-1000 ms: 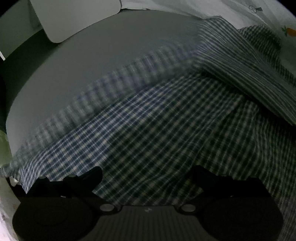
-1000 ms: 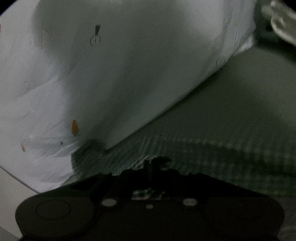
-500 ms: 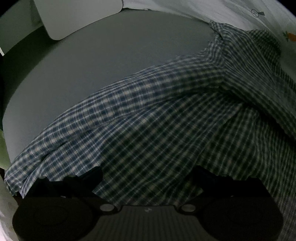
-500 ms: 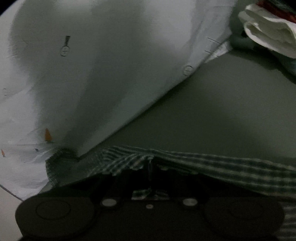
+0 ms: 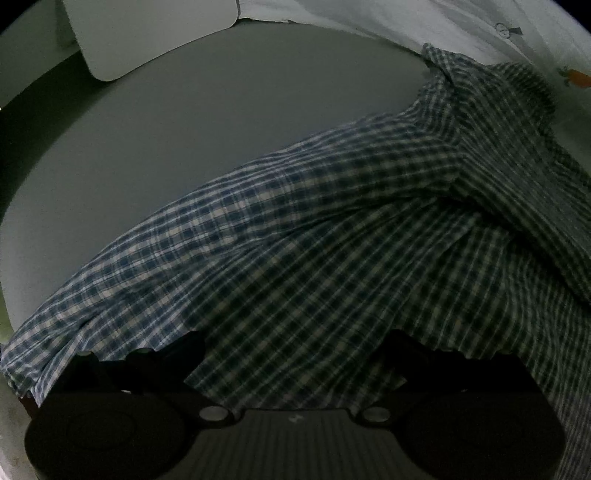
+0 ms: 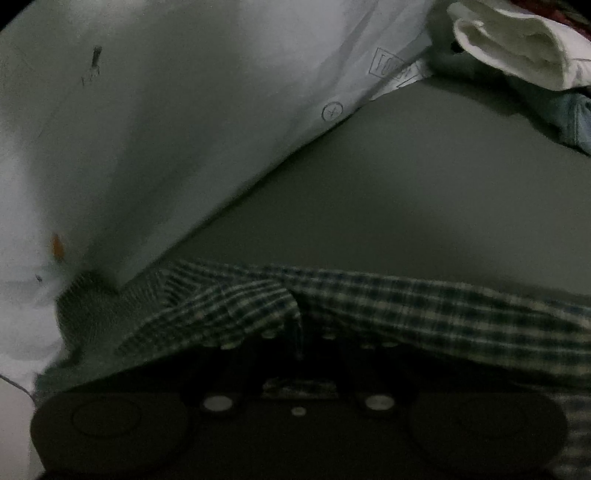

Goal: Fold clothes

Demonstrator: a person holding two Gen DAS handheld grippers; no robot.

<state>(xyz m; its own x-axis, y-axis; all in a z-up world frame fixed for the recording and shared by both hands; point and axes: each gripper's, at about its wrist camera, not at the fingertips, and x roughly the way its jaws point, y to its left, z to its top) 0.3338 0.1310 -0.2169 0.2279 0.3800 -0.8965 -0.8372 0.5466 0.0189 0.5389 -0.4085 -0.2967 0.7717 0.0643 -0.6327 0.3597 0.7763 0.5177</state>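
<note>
So the checked shirt (image 5: 332,258) is spread on the grey bench (image 5: 184,129). Left claw (image 5: 291,347) sits apart over it; right claw (image 6: 301,332) is opening, shirt edge still pinched between.

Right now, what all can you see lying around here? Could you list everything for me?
checked shirt: one, dark blue and white, spread over the grey surface, a fold at its edge running across the right wrist view.
white printed cloth: one, white with small printed marks and an orange motif, behind the shirt, its lower edge lying over part of the shirt.
white board: one, white with rounded corners, at the far end of the surface.
pile of clothes: one heap, white, pale blue and a bit of red, far right corner.
grey surface: one, plain grey, under everything.
left gripper: black, jaws wide apart over the shirt.
right gripper: black, jaws starting to open, shirt fabric between them.
</note>
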